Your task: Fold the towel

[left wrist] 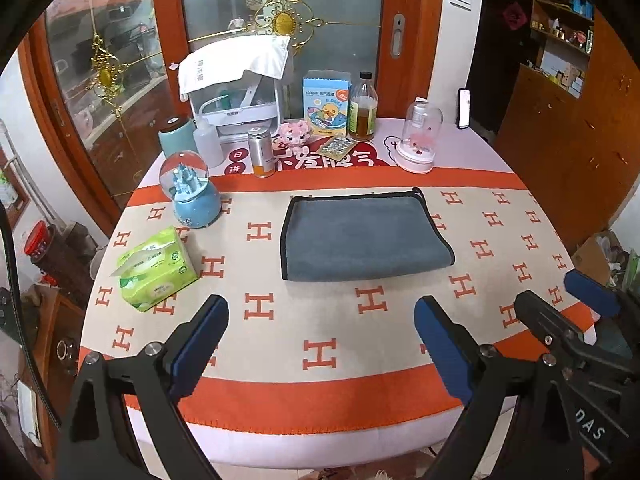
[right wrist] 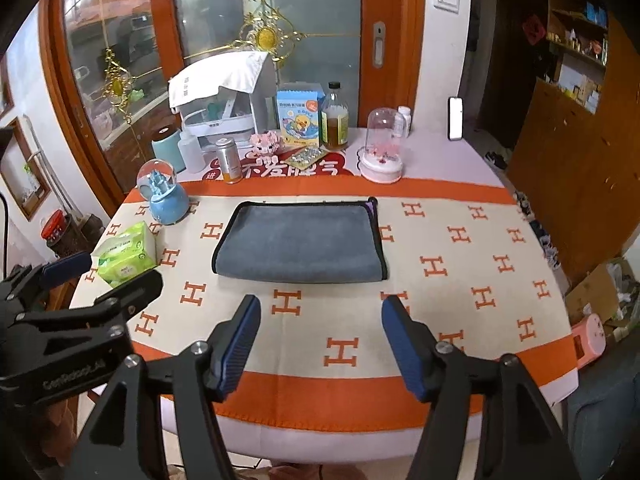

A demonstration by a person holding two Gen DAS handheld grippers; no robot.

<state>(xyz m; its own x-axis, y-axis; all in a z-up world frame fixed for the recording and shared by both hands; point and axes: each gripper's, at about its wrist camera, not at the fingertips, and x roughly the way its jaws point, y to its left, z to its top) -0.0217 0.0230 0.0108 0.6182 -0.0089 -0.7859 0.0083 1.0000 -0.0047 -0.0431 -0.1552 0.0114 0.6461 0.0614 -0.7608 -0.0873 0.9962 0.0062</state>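
The left gripper [left wrist: 320,344] has its blue-padded fingers [left wrist: 200,350] spread wide, holding nothing; the right gripper [right wrist: 320,344] is spread just as wide and empty too. Both hang over the near edge of the table [right wrist: 500,360], side by side, aimed forward and slightly down. Ahead of the fingertips lies the grey towel [left wrist: 366,236] (already doubled over, black-edged), flat, its long axis crosswise to the fingers.

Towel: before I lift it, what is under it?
The towel lies flat on the orange-and-cream tablecloth. Anything beneath its folded layers is covered and cannot be seen.
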